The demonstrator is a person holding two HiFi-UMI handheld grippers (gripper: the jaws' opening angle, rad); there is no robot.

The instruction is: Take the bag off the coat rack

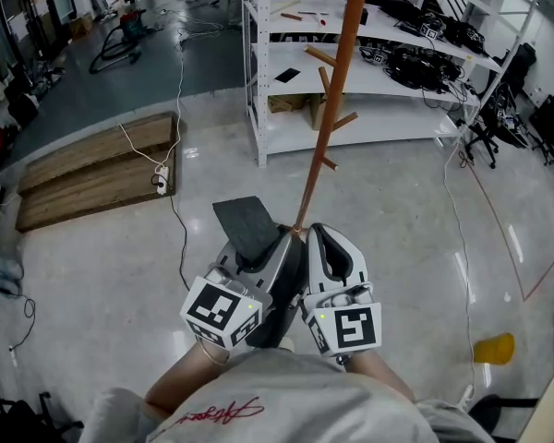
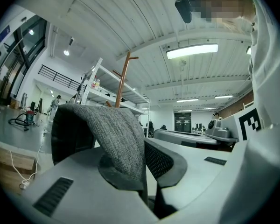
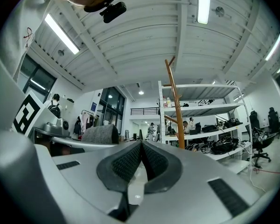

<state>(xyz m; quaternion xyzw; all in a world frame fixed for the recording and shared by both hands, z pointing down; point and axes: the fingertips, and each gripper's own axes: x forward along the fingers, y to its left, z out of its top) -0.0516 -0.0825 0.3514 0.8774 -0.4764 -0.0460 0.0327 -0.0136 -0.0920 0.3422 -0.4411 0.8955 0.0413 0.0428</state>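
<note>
Head view: L gripper [image 1: 268, 247] clamped shut on grey felt bag [image 1: 246, 220], flap pointing 12 o'clock. Coat rack [image 1: 325, 118] stands apart at 1 o'clock. R gripper [image 1: 319, 236] closed, empty.

A white shelving unit [image 1: 258, 90] is standing at the far side, and black gear [image 1: 425, 67] is crowding its right-hand shelves. Far left, wooden boards [image 1: 92, 169] are lying flat on the pale floor [image 1: 397, 247], with a white power strip [image 1: 162, 178] resting at their right end and its cable [image 1: 178, 72] running away toward the far wall. A hose [image 1: 120, 44] is coiling on the dark floor beyond. Far right, office chairs [image 1: 549, 118] are clustering together. Near right, a small yellow object [image 1: 494, 349] is sitting alone. Overhead, a strip light [image 2: 192, 51] is glowing.
</note>
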